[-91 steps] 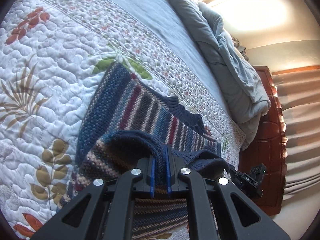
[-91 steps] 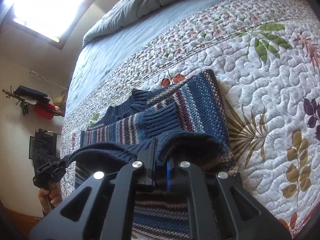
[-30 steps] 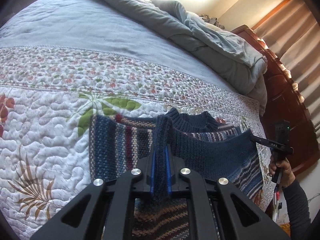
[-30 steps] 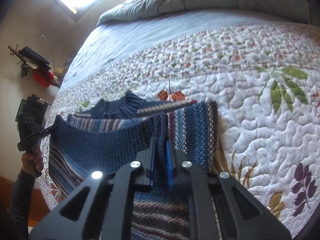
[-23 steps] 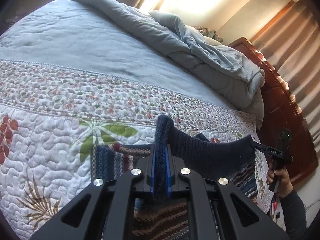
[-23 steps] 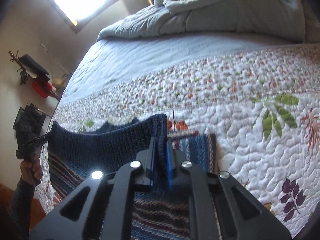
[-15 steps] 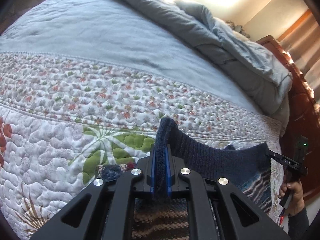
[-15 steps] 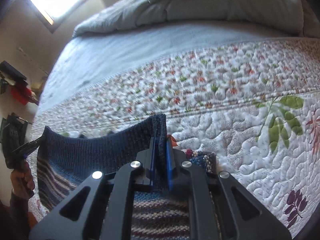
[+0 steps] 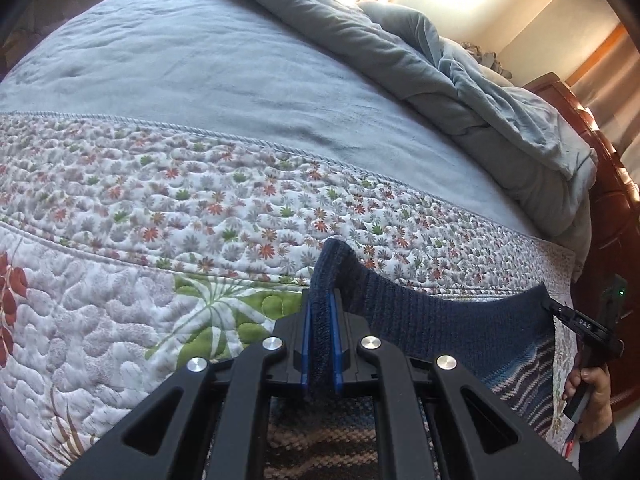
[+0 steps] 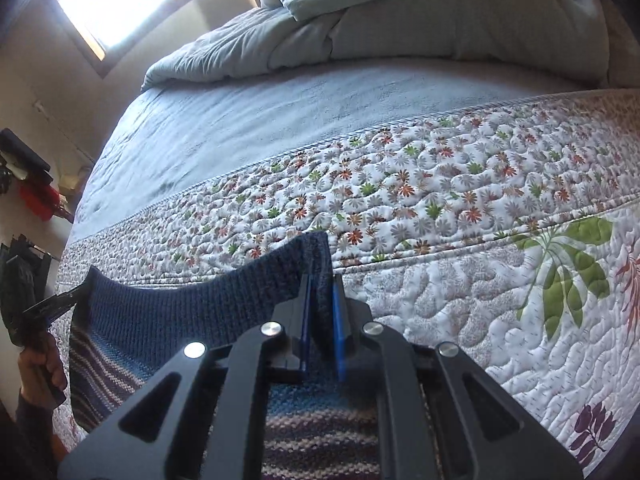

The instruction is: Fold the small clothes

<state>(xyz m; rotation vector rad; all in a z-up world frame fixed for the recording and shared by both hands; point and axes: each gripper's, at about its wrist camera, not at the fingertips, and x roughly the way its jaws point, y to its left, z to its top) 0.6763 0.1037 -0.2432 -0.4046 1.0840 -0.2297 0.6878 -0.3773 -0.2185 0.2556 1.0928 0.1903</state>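
Left gripper [image 9: 320, 308]: clenched on one corner of the sweater's navy ribbed band; the knit fills the slot between its blue pads [image 9: 306, 340] and sticks out past the tips.
Right gripper [image 10: 320, 292]: clenched on the other corner of the same band, cloth pinched between its pads and rising above them.
Sweater [image 9: 440, 320]: a small striped knit, navy at the band (blue, cream and maroon stripes lower down); the band hangs in a shallow sag between the two grippers, and the striped body drops away beneath them toward the quilt.
Sweater in the right view [image 10: 180, 316]: the band runs from the right gripper across to the left gripper [image 10: 52, 304] at the frame's left edge.
Hands: the person's right hand [image 9: 592, 396] grips its handle at the edge of the left view; the left hand [image 10: 38, 372] shows the same way in the right view.
Quilt [image 9: 120, 320]: white, stitched, printed with leaves and small flowers, just under the sweater.
Sheet [image 9: 200, 80]: plain grey-blue, beyond the flowered border.
Duvet [image 9: 460, 92]: bunched at the far end of the bed.
Headboard [image 9: 612, 208]: dark red wood, behind the duvet.
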